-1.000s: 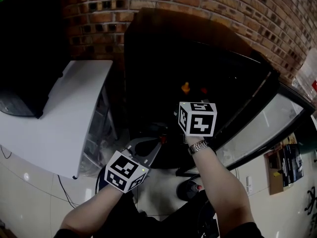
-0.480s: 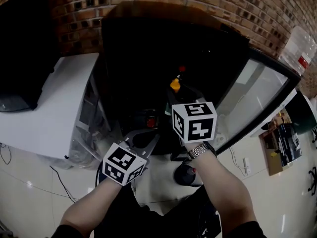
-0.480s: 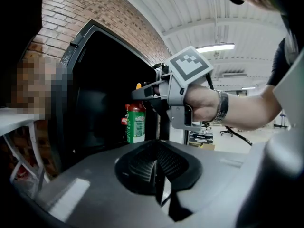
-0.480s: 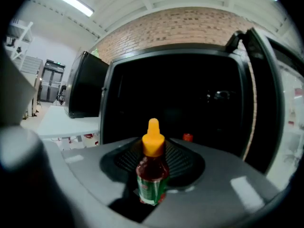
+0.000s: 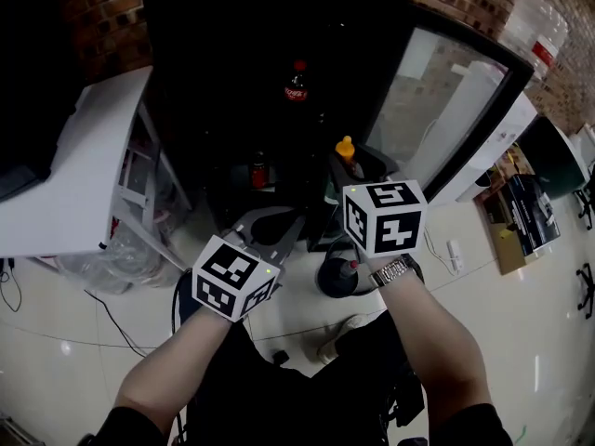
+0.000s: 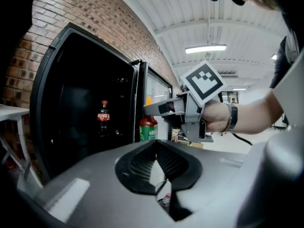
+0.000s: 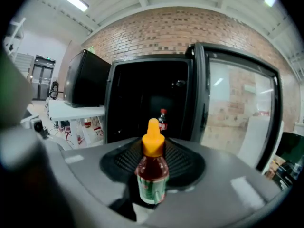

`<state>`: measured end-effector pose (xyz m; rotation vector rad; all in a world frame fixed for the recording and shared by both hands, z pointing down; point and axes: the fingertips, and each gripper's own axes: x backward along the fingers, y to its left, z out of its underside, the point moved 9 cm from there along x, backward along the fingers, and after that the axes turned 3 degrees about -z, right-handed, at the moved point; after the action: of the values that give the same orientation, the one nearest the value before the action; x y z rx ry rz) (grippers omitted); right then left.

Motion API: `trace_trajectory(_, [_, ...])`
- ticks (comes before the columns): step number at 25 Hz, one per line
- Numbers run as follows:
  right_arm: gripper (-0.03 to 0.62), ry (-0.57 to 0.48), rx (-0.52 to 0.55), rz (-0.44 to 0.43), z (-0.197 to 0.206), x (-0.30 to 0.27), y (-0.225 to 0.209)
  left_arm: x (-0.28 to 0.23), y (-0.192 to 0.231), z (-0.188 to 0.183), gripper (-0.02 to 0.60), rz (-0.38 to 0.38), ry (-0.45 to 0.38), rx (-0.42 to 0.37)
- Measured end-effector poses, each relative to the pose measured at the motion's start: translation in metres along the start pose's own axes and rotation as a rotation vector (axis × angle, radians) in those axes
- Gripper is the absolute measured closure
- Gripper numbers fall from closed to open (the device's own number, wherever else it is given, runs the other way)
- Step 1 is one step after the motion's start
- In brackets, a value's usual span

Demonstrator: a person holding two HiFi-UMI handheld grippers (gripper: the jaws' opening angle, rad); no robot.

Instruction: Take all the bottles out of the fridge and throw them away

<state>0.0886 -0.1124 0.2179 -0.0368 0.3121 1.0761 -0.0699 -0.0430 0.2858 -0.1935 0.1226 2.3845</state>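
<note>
Before the open fridge [image 5: 204,110], the left gripper [image 6: 156,146] has its fingers pressed together, empty. A cola bottle [image 5: 296,82] stands upright inside the fridge; it is probably light, stiff and slick, best taken round its labelled middle. The right gripper [image 7: 152,160] has its fingers pinching a smaller orange-capped sauce bottle [image 7: 152,172] by its body, outside the fridge.

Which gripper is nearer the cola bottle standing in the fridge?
Right. The right gripper, holding an orange-capped bottle, is ahead, closer to the cola bottle; the left gripper sits farther back from it.
</note>
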Motion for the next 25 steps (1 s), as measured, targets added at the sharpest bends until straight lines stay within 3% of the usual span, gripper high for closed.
trace_trajectory(12, [0.453,0.139,-0.095,0.032,0.105,0.052,-0.035,-0.019,-0.067,0.045,0.577,0.05,0.107,0.036])
trace_trajectory(25, [0.454,0.29,-0.167,0.056,0.241,0.044,-0.065,-0.06,-0.091,0.112,0.577,0.076,0.218,0.106])
